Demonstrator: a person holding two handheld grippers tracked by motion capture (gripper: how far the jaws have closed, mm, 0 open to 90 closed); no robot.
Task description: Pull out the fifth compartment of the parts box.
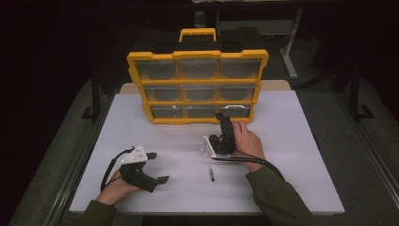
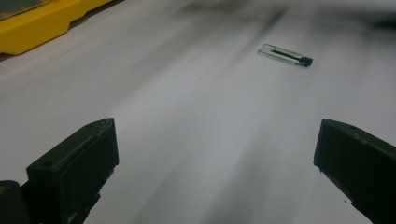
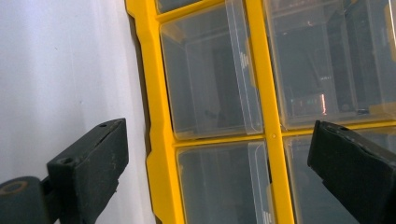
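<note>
A yellow organizer case (image 1: 197, 85) with clear drawers stands upright at the back of the white table (image 1: 291, 141). My right gripper (image 1: 223, 118) is turned on its side, points at the case's bottom row and stands open just in front of it. In the right gripper view its open jaws (image 3: 219, 128) frame a yellow divider (image 3: 159, 116) and clear, seemingly empty drawers (image 3: 210, 79). My left gripper (image 1: 158, 167) rests open near the front left. A small clear tube with a black tip (image 1: 211, 173) lies between the hands, ahead of the left gripper (image 2: 217, 128) as the tube (image 2: 286, 54).
A corner of the yellow case (image 2: 37, 23) shows at the upper left of the left gripper view. Black cases (image 1: 235, 40) stand behind the organizer. Grey floor surrounds the table, with metal frame legs (image 1: 289, 52) at the back right.
</note>
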